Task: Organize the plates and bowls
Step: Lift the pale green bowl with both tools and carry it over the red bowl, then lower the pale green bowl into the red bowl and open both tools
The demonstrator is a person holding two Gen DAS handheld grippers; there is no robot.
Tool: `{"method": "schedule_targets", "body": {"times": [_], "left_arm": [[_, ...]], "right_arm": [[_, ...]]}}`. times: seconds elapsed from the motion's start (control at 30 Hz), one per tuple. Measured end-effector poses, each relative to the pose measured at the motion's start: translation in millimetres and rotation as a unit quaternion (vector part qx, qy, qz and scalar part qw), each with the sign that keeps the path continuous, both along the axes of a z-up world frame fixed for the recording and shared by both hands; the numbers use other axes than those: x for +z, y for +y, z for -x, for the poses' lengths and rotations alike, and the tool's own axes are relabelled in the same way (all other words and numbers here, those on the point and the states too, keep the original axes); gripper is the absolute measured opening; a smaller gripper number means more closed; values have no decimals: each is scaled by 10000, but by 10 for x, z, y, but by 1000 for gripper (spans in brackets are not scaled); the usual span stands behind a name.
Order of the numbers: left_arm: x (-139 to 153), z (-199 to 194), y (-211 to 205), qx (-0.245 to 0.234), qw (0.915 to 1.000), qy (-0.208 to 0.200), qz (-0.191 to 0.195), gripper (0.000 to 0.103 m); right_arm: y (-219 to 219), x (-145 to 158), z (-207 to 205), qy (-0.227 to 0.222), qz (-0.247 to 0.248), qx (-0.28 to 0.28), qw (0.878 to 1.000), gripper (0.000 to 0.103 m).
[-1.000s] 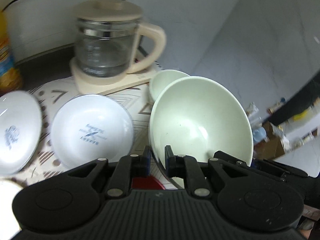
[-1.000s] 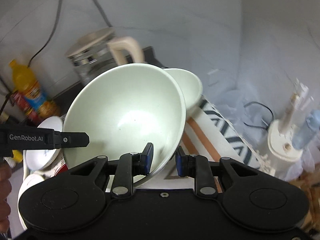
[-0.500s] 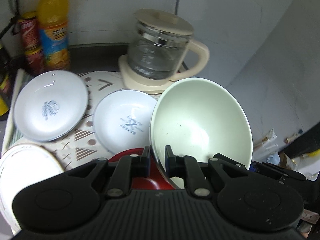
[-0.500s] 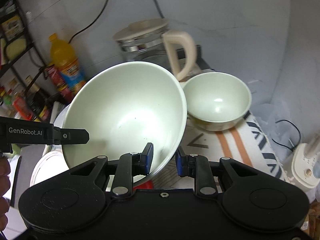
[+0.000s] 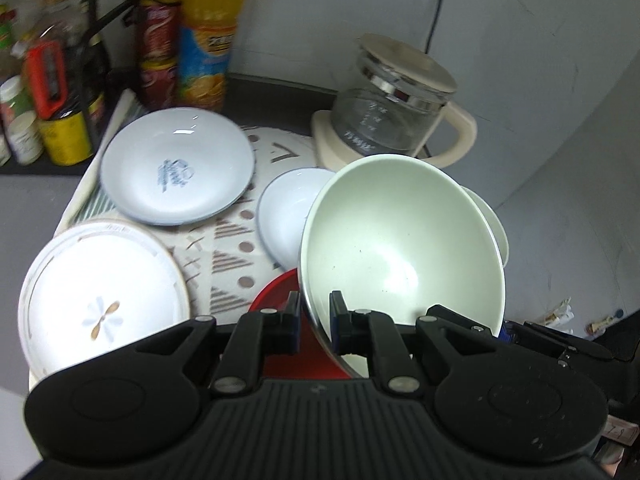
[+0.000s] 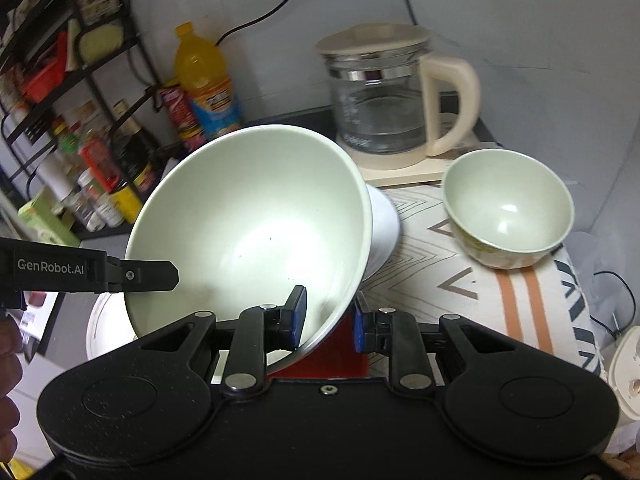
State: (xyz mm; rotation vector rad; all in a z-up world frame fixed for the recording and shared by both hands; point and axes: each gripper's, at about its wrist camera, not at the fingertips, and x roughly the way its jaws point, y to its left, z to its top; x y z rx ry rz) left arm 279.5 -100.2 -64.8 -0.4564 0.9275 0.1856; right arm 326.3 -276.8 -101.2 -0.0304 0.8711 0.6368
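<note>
A large pale green bowl [image 5: 400,248] hangs tilted above the patterned mat, held by its rim from two sides. My left gripper [image 5: 314,324] is shut on its near left rim. My right gripper [image 6: 326,316] is shut on the rim of the same large bowl [image 6: 248,232]; the left gripper's finger [image 6: 148,276] shows at that bowl's far side. A small green bowl [image 6: 508,208] stands on the mat to the right. Under the large bowl lie a red plate [image 5: 276,292] and a small white dish [image 5: 284,216].
A white plate with a blue mark [image 5: 176,172] and a larger patterned plate [image 5: 100,292] lie on the mat at the left. A glass kettle [image 6: 380,96] stands at the back; an orange bottle [image 5: 208,36] and jars crowd the back left. A white device [image 6: 628,364] sits off the mat's right edge.
Both grippers have swung with the large bowl still in them. The kettle has slid right in the left wrist view, and the left plates, bottles and the small bowl have come into sight.
</note>
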Motion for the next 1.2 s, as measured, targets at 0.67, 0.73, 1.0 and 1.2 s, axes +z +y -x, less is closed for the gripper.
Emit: {"method": "schedule_targets", "body": {"times": [0.67, 0.73, 1.0, 1.2], "left_arm": [[-399, 309, -12, 322, 9975, 503, 377, 13], [-438, 293, -15, 284, 9973, 553, 395, 13], [-527, 194, -21, 223, 9968, 692, 346, 14], [-573, 137, -12, 282, 9959, 809, 285, 15]], "right_arm": [[56, -256, 158, 512, 458, 305, 9972, 24], [56, -287, 140, 554, 517, 306, 9967, 24], [109, -365, 47, 613, 660, 373, 9952, 26], [170, -397, 2, 659, 748, 469, 9939, 30]]}}
